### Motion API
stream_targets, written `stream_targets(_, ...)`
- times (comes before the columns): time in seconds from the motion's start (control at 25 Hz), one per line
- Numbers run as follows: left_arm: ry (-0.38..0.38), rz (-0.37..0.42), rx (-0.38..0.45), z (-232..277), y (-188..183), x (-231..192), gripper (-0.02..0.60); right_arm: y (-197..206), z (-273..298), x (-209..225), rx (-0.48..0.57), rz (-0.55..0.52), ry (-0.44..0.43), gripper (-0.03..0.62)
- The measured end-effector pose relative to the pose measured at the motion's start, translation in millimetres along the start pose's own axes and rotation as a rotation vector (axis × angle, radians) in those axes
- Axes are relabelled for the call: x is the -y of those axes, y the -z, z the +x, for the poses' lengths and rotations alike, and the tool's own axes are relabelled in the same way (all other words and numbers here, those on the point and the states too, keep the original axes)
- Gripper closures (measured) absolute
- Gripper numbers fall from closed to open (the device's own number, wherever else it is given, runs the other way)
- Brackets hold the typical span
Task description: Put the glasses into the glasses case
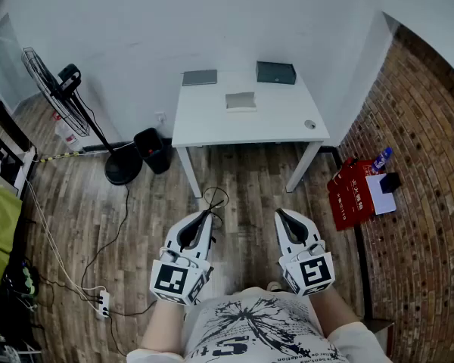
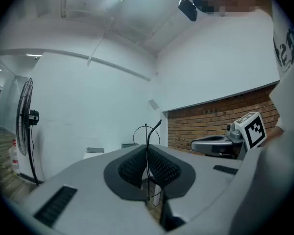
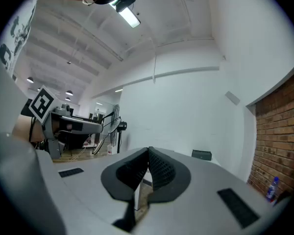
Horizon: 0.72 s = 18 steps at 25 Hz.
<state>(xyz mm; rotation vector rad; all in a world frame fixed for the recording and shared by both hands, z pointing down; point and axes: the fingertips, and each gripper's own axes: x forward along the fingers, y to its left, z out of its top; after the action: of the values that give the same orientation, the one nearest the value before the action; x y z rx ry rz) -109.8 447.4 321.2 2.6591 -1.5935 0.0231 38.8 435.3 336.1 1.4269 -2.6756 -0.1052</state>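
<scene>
Thin black wire glasses [image 1: 214,200] hang from the tip of my left gripper [image 1: 209,214], which is shut on them above the wooden floor. In the left gripper view the glasses [image 2: 147,131] stand upright, pinched between the ribbed pads, one round rim showing above the left gripper [image 2: 148,153]. My right gripper [image 1: 280,213] is shut with nothing in it; in its own view the right gripper [image 3: 148,155] has its pads pressed together. Ahead, on the white table [image 1: 280,131], lie a pale flat case [image 1: 240,101], a dark box [image 1: 276,72] and a grey flat case [image 1: 200,77].
A standing fan [image 1: 60,89] and a black bin [image 1: 153,150] are left of the table. A red bag [image 1: 356,195] leans by the brick wall at right. A power strip [image 1: 102,302] and cables trail over the floor at left. A small round thing [image 1: 310,125] sits at the table's right corner.
</scene>
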Motion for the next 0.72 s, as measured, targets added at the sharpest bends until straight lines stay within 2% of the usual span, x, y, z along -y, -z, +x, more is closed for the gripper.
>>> stream_targets(0.4, -0.014, -0.008, 0.017, 2.9, -2.0, -12.5, 0.560, -1.1, 4.2, 1.0, 0.014, -0.004, -0.002, 0.580)
stream_targets(0.56, -0.026, -0.006, 0.016, 2.8, -4.1, -21.8, 0.560, -4.7, 9.8, 6.4, 0.005, 0.024, 0.055, 0.579)
stream_targets(0.72, -0.023, -0.025, 0.000, 8.6, 4.5, -30.2, 0.560, -1.4, 22.5, 8.5, -0.006, 0.026, 0.049, 0.579)
